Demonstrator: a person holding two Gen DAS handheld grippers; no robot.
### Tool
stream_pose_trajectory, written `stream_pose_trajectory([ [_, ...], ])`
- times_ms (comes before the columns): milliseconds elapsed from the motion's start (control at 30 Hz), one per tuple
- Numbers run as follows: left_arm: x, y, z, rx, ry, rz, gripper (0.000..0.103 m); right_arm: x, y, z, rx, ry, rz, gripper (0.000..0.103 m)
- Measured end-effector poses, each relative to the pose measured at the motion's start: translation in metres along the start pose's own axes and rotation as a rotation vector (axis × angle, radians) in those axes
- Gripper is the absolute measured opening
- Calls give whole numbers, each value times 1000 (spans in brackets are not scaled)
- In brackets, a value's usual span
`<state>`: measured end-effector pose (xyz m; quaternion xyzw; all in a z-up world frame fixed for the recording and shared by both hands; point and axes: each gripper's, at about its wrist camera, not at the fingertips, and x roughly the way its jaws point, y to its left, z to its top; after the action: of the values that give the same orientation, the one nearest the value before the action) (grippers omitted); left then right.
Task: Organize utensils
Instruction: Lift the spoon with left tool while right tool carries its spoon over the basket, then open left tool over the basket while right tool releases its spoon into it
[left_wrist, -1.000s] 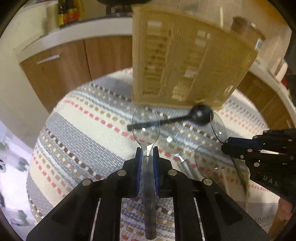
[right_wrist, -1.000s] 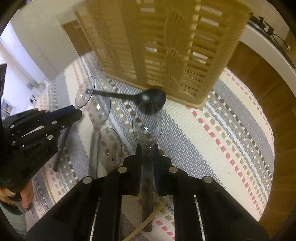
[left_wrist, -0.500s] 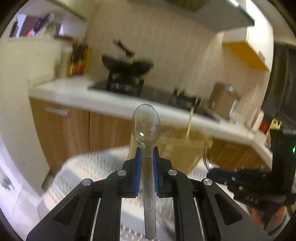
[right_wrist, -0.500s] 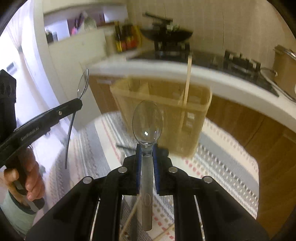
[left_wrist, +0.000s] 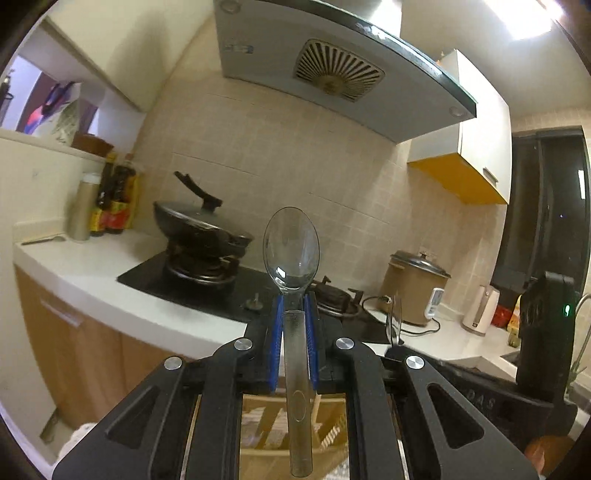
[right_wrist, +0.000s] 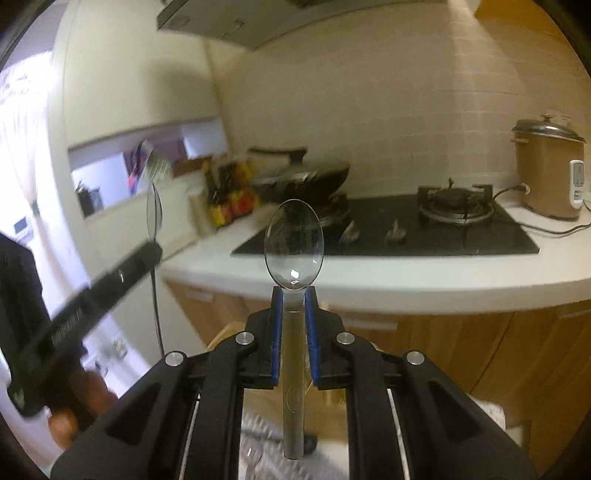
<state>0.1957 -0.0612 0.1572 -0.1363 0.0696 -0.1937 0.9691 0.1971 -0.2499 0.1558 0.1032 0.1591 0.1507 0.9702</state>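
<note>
My left gripper (left_wrist: 294, 302) is shut on a clear plastic spoon (left_wrist: 291, 251), held upright with the bowl up. My right gripper (right_wrist: 294, 293) is shut on a second clear plastic spoon (right_wrist: 294, 243), also bowl up. Both are raised high and level with the kitchen counter. The wooden slatted utensil holder (left_wrist: 266, 424) shows below and between the left fingers, and a corner of it (right_wrist: 225, 338) below the right gripper. The left gripper with its spoon (right_wrist: 154, 210) is at the left of the right wrist view. The right gripper (left_wrist: 480, 391) is at the lower right of the left wrist view.
A white counter (left_wrist: 92, 273) carries a black hob (left_wrist: 207, 284) with a wok (left_wrist: 199, 225), sauce bottles (left_wrist: 110, 199) and a rice cooker (left_wrist: 417, 284). A range hood (left_wrist: 332, 62) hangs above. Wooden cabinets (right_wrist: 517, 350) lie below. A strip of striped cloth (right_wrist: 258, 435) shows low down.
Both grippers have lifted up from the striped tablecloth with their spoons and tilted to face the kitchen. The holder has dropped from filling the view to below the fingers.
</note>
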Motion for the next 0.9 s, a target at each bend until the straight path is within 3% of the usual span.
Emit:
stream_pose_trajectory([
  [167, 35, 0, -20, 11, 13, 29, 10, 33, -17, 5, 17, -28, -27, 10],
  [367, 59, 4, -44, 38, 27, 75, 10, 59, -22, -14, -20, -50, -57, 10],
  [733, 68, 11, -70, 72, 59, 84, 11, 65, -24, -39, -61, -73, -62, 10],
  [833, 64, 17, -71, 59, 65, 87, 24, 62, -20, -42, -68, -59, -57, 11],
  [900, 60, 21, -69, 48, 74, 87, 26, 57, -18, -44, -66, -50, -50, 11],
])
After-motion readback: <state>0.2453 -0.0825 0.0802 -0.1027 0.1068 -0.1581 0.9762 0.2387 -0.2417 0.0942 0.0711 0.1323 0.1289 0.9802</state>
